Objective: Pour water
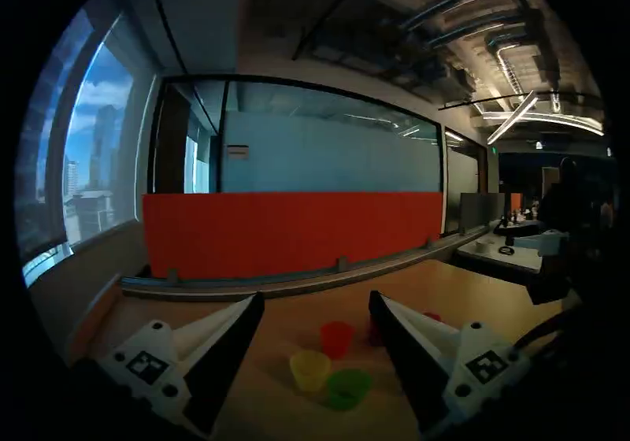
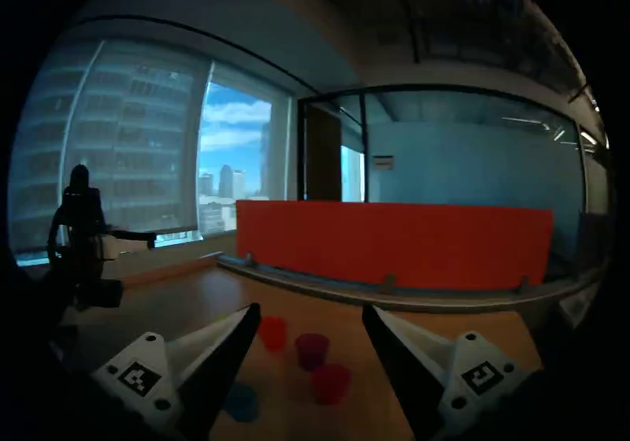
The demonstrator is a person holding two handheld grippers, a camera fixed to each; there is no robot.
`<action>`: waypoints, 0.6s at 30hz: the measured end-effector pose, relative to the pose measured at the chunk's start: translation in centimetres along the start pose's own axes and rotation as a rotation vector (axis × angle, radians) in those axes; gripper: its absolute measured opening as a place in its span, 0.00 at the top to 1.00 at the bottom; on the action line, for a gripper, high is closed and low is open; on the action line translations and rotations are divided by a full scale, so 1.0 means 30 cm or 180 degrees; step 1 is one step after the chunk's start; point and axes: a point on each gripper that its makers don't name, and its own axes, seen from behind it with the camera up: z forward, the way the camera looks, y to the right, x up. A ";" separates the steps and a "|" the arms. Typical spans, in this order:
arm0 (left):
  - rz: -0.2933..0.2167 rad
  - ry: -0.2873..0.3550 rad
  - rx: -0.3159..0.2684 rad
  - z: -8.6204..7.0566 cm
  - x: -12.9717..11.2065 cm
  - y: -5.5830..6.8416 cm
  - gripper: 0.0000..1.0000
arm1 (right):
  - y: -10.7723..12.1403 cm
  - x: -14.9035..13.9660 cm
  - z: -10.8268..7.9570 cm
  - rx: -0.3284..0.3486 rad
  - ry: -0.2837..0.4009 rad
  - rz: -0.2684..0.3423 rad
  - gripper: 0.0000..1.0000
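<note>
You're at pre-grasp: left gripper [image 1: 316,294] and right gripper [image 2: 310,307] both spread, holding nothing. Yellow cup [image 1: 309,368] and green cup [image 1: 347,387] sit on your side of the orange partition [image 1: 291,232] (water level not visible). Next: pick a source cup and close on it squarely.

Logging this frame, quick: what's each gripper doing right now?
Left gripper: open, holding nothing.
Right gripper: open, holding nothing.

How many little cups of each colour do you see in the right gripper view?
Red plastic cups: 2
Purple plastic cup: 1
Blue plastic cup: 1
Total: 4
</note>
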 end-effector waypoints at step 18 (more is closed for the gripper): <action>0.0013 -0.0105 -0.0906 -0.016 0.003 0.188 0.01 | -0.186 -0.039 -0.008 0.0841 -0.0271 -0.0125 0.00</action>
